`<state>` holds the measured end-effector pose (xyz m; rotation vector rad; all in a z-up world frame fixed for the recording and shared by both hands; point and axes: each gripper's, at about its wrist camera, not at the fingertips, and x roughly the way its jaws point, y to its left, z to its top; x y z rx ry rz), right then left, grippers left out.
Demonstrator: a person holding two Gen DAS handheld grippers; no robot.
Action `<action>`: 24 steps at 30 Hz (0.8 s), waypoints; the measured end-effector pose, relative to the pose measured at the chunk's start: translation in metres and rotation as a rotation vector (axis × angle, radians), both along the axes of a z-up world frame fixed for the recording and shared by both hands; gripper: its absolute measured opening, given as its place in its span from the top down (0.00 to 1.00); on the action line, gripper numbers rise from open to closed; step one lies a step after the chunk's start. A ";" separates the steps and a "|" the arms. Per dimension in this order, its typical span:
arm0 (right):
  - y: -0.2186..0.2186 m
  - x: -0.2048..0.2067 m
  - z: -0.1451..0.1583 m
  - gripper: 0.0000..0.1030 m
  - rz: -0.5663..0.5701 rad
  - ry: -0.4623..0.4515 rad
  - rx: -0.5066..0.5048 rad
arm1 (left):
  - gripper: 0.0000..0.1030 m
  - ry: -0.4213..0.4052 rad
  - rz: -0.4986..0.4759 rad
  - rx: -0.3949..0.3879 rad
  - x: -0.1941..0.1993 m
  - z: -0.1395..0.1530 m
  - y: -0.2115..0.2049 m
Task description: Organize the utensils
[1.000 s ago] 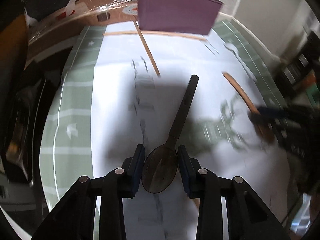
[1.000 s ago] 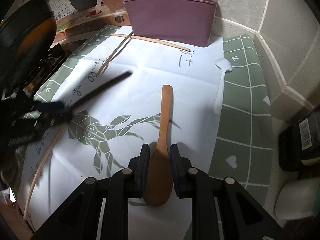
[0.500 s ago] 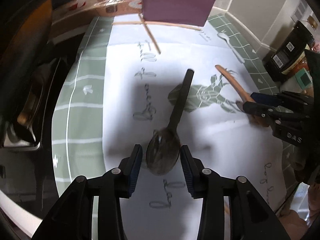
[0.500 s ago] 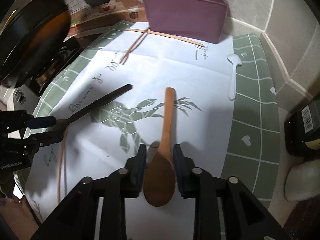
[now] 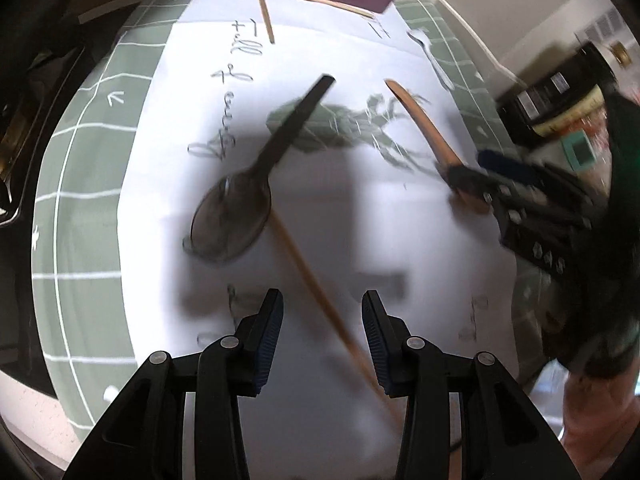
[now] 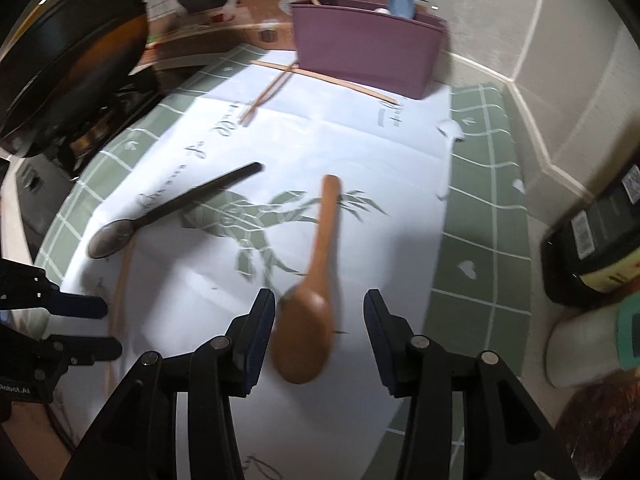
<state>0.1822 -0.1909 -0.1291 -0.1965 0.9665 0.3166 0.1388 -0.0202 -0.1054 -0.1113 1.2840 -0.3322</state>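
Left tongs [image 5: 322, 338]: spread, pinching nothing.
Right tongs [image 6: 319, 334]: spread, bowl of wooden spoon [image 6: 308, 312] between them, unpinched.
Black spoon [image 5: 248, 196]: flat on surface, ahead of left tongs.
Bin [image 6: 366, 46]: far edge, well apart.
Risk: chopstick [image 5: 320, 292] beneath left tongs could be snagged; blur suggests motion, so closing off-centre may skid a spoon.

Place: a home kitchen counter.
Cooking: a black frying pan [image 6: 68, 52] stands at the left (on a stove, it seems).
Walls: tiled backsplash [image 6: 532, 52].
Counter: green grid mat [image 6: 484, 184], purple utensil holder [image 6: 366, 50], wooden spoon [image 6: 314, 288], dark bottle [image 6: 600, 236].
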 end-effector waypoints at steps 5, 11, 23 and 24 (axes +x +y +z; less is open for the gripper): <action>-0.006 0.002 -0.001 0.52 -0.049 -0.027 -0.039 | 0.59 -0.105 -0.039 0.082 0.013 0.001 -0.019; -0.012 0.005 -0.002 0.40 -0.087 -0.049 -0.053 | 0.93 -0.326 -0.163 0.171 0.022 0.011 -0.025; -0.024 0.011 -0.009 0.32 -0.128 -0.023 -0.012 | 0.92 -0.315 -0.295 0.058 0.094 0.057 -0.028; -0.023 0.011 -0.010 0.32 -0.130 -0.022 -0.011 | 0.92 -0.283 -0.289 0.063 0.109 0.052 -0.034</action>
